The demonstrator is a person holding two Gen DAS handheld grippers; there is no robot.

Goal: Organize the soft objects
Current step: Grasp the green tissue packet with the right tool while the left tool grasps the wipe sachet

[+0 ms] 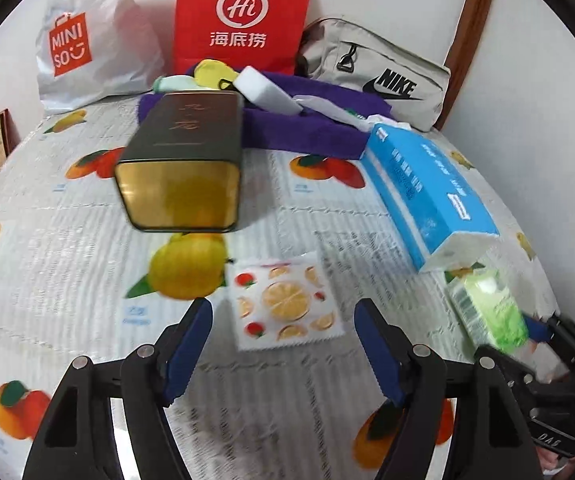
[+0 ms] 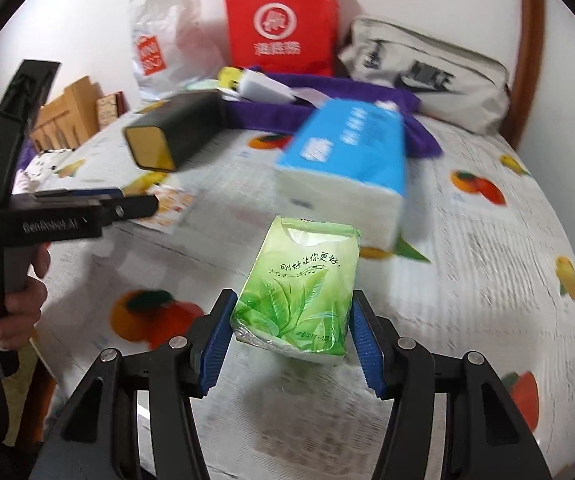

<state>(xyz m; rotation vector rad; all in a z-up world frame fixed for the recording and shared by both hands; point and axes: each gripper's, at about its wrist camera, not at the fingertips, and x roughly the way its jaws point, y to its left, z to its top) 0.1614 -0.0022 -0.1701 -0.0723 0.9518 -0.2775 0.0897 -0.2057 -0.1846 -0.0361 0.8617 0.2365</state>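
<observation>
On the fruit-print bed (image 2: pixel 467 240), the green tissue pack (image 2: pixel 299 292) sits pinched in the right gripper (image 2: pixel 293 336), just before the blue tissue box (image 2: pixel 347 156). Left gripper (image 1: pixel 283 344), fingers spread, hovers beside it over a fruit-print packet (image 1: pixel 285 300).

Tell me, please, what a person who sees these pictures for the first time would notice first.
Probably the green tissue pack, which sits between the blue pads of the right gripper, close to the camera. Behind it, the big blue tissue package lies on the fruit-print cover, with the dark tin box on its side farther left. At the back, the bright red paper bag stands against the wall.
</observation>
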